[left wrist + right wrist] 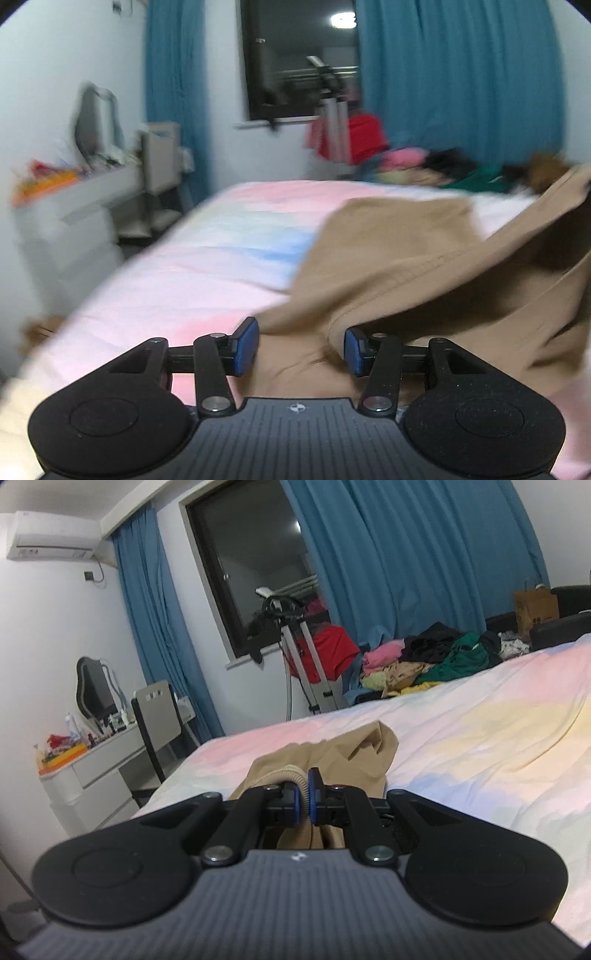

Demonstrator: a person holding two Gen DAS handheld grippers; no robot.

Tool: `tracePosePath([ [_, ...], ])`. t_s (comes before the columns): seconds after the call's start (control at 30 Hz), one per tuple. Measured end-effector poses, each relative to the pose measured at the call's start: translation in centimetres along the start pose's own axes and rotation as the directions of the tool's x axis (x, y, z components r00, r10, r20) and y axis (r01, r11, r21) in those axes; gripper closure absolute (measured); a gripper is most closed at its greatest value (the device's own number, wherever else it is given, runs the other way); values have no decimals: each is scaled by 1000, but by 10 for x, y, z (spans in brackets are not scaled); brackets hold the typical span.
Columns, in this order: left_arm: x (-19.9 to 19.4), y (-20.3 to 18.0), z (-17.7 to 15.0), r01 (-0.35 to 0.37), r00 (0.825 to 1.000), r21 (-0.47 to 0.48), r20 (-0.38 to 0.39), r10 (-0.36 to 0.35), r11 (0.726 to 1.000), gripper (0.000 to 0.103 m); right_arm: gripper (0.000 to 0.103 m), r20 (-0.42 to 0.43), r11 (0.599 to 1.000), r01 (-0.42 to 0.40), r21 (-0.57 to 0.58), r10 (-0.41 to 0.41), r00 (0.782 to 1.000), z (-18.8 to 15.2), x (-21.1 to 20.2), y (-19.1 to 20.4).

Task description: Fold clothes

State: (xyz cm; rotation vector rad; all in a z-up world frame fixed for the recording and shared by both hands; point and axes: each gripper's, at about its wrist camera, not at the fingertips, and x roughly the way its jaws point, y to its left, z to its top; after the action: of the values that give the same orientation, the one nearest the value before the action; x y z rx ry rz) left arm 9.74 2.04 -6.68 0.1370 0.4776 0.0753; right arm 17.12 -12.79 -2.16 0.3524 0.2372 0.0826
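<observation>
A tan garment lies partly spread on the pastel bed sheet and rises off the bed toward the right. My left gripper is open, its blue pads either side of a low fold of the tan cloth. In the right wrist view my right gripper is shut on the ribbed edge of the tan garment, which bunches just beyond the fingers above the sheet.
A pile of mixed clothes lies at the bed's far end. A white desk with clutter and a chair stand to the left. A metal stand with a red cloth is by the window.
</observation>
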Motion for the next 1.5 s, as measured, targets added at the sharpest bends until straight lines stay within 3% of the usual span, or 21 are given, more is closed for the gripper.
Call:
tracePosePath([
  [0.13, -23, 12, 8, -4, 992, -69, 123, 13, 998, 52, 95, 22, 1000, 7, -1, -7, 1000, 1, -3, 1],
  [0.27, -56, 36, 18, 102, 965, -218, 257, -44, 971, 44, 95, 14, 1000, 11, -8, -11, 1000, 1, -2, 0],
  [0.37, -70, 43, 22, 189, 952, -244, 283, -116, 951, 43, 95, 6, 1000, 13, -5, -13, 1000, 0, -1, 1],
  [0.47, -74, 42, 16, 232, 953, -267, 254, -164, 935, 41, 95, 6, 1000, 11, -7, -10, 1000, 1, 0, 3],
  [0.67, -51, 24, 10, 186, 976, -190, 149, -159, 964, 38, 95, 2, 1000, 2, -8, -2, 1000, 0, -2, 3],
  [0.77, -30, 9, 0, 86, 995, -117, 63, -79, 989, 38, 94, -4, 1000, -1, 2, 1, 1000, 0, -3, 1],
  [0.93, 0, 9, -3, 7, 1000, -111, -10, -8, 994, 38, 93, -70, 1000, 24, -15, -25, 997, -6, 1, -2],
  [1.03, -2, 23, 1, -5, 1000, -171, 29, 10, 985, 37, 90, -118, 995, 78, -57, -84, 989, -14, 5, -2],
  [1.1, -7, 32, 6, -9, 998, -207, 56, 21, 978, 37, 68, -167, 989, 113, -96, -128, 978, -20, 9, -3],
  [1.2, -17, 44, 11, -10, 994, -253, 105, 37, 968, 37, 52, -263, 984, 124, -126, -154, 952, -31, 12, -4],
  [1.33, -31, 55, 17, 14, 987, -297, 156, 34, 955, 37, 51, -343, 966, 170, -197, -230, 911, -47, 8, -3],
  [1.4, -38, 58, 19, 29, 982, -299, 185, 28, 954, 36, 51, -311, 961, 217, -170, -261, 914, -45, 3, -5],
  [1.5, -56, 57, 22, 63, 968, -282, 252, 11, 957, 35, 51, -181, 951, 299, -84, -309, 933, -25, -11, -4],
])
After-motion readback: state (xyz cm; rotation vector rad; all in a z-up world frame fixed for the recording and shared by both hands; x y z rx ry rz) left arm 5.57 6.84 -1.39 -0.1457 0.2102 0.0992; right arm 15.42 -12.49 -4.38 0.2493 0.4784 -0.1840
